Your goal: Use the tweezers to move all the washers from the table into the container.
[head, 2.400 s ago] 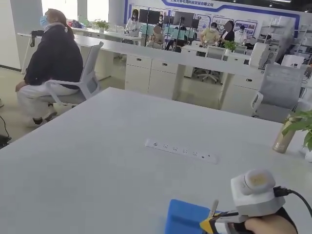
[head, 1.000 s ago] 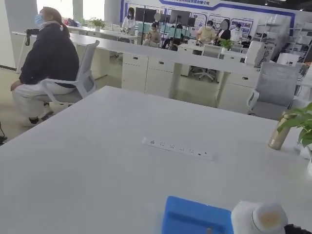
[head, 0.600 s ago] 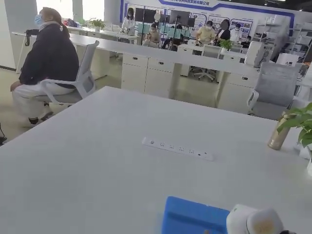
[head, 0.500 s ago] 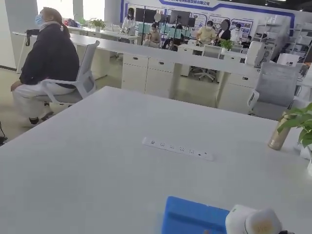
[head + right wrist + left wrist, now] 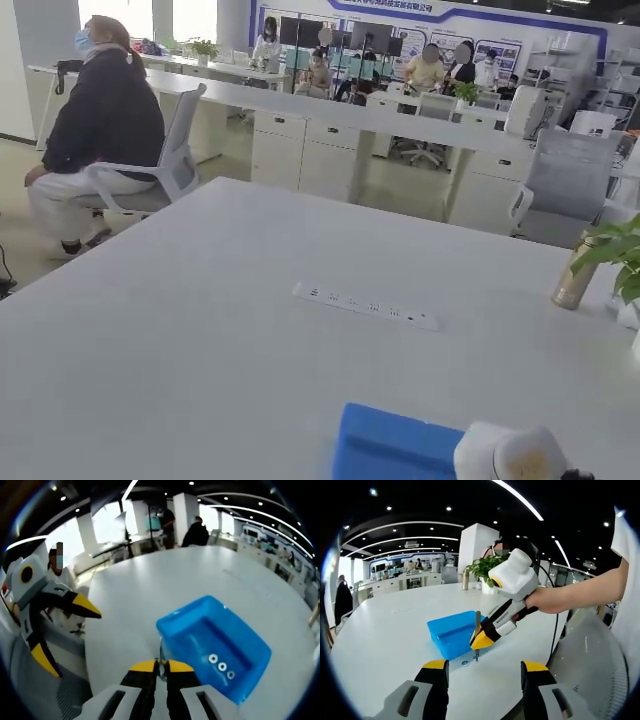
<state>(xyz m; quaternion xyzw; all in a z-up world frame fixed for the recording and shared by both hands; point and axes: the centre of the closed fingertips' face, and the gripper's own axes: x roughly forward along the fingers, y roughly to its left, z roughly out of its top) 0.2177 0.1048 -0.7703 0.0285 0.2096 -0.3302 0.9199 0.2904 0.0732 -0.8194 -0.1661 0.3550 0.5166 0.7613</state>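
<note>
A blue container point(image 5: 215, 650) stands on the white table point(image 5: 200, 330) and holds three washers point(image 5: 220, 666). My right gripper point(image 5: 160, 666) is shut on the tweezers point(image 5: 161, 652), beside the container's near corner. In the left gripper view, the right gripper point(image 5: 481, 641) points the tweezers point(image 5: 477, 632) down at the table in front of the container point(image 5: 452, 632). Their tip is just right of one loose washer point(image 5: 465, 663); I cannot tell whether they touch. My left gripper point(image 5: 485, 667) is open and empty, a little short of that washer.
A white power strip point(image 5: 365, 305) lies mid-table beyond the container point(image 5: 390, 448). A metal bottle point(image 5: 573, 272) and a potted plant point(image 5: 612, 255) stand at the right edge. A person sits on a chair point(image 5: 160, 165) past the table's far left.
Since 2.4 s ago the right gripper has dropped toward the bottom edge of the head view, taking the tweezers down with it. The head camera shifted slightly. Over the last second little moved.
</note>
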